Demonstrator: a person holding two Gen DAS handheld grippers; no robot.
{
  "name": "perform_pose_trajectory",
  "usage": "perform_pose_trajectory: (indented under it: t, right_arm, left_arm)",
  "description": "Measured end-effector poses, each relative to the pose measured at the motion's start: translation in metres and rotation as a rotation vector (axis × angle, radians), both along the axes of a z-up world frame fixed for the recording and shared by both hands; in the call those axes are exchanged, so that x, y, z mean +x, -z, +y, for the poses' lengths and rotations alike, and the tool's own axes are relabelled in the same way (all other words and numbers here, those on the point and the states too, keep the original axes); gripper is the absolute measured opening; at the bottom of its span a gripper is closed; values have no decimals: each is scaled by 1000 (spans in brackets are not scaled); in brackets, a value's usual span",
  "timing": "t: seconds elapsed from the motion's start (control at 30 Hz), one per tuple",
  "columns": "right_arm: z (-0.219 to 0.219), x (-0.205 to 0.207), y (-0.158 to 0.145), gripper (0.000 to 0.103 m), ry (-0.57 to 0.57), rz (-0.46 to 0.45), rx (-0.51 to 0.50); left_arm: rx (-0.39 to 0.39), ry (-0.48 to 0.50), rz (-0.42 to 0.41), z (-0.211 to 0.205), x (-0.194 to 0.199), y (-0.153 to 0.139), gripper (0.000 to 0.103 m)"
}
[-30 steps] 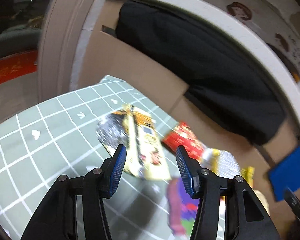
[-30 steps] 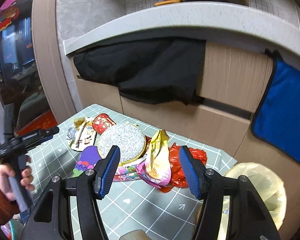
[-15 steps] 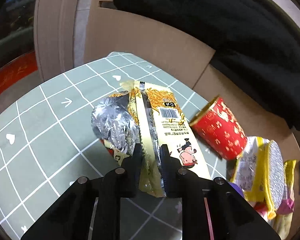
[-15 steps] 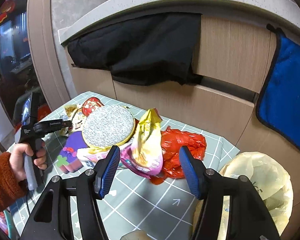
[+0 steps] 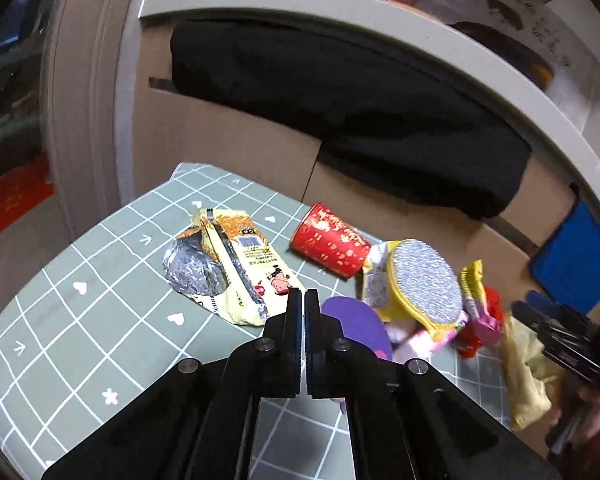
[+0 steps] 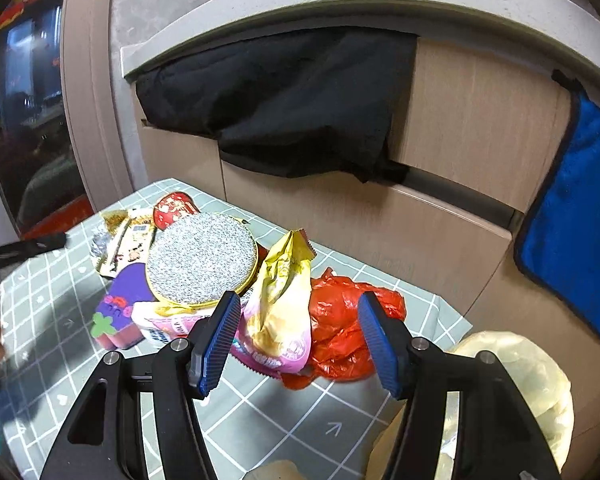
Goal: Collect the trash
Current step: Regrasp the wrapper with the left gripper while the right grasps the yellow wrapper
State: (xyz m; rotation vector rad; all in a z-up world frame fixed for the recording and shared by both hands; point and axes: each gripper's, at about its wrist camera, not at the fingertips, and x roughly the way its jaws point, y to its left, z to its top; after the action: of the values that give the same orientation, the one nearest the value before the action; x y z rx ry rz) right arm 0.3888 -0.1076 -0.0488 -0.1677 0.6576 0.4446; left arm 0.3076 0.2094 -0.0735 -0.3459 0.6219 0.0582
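Trash lies on a green grid tablecloth [image 5: 80, 320]. A yellow snack wrapper [image 5: 240, 264] with crumpled foil lies flat, with a red paper cup [image 5: 332, 246] on its side to its right. A round silver-topped lid [image 5: 424, 284] and a purple card [image 5: 356, 320] lie further right. My left gripper [image 5: 302, 300] is shut and empty, raised just this side of the yellow wrapper. My right gripper [image 6: 298, 334] is open, its fingers either side of a gold-pink pouch [image 6: 280, 312] and a red plastic bag [image 6: 348, 332]. A yellowish bag-lined bin [image 6: 516, 384] sits at the right.
Wooden cabinet drawers [image 6: 380, 220] stand behind the table, with a black cloth [image 6: 284, 104] and a blue towel [image 6: 580, 216] hanging from them. A grey countertop [image 5: 380, 16] runs above. The table's far edge lies close to the cabinet.
The left gripper closed at the yellow wrapper, then pulled back and up with nothing in it; the wrapper stays flat. The right gripper moved closer to the gold pouch and red bag, still open.
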Motion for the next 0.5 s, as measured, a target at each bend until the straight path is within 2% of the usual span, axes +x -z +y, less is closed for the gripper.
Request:
perform_pose_trajectory:
  t: [0.03,0.13,0.17,0.2,0.27,0.4,0.5]
  right_arm:
    - [2,2,2,59,-6,16,7]
    - [7,3,6,59,-24,48,46]
    - [8,2,6,59,-30,50,54]
    - [9,0,8,59,-34,50,56]
    - [12,-2,11,59,-46,58,52]
    - [11,-6,19,59,-65,79,40]
    - [6,-10,23,59,-63,79,30]
  left_arm:
    - [-19,10,-1,3,0,1,1]
    - [-160,2,21,25,15,16,5]
    - [-200,-23,36,33,23,24,12]
    - [-214,-47,51,37,30,31,28]
    - [-219,-97,65,45,47,46,44]
    - [-181,-221,77,57,76,68,44]
    - [-179,-220,145,58,96,82,44]
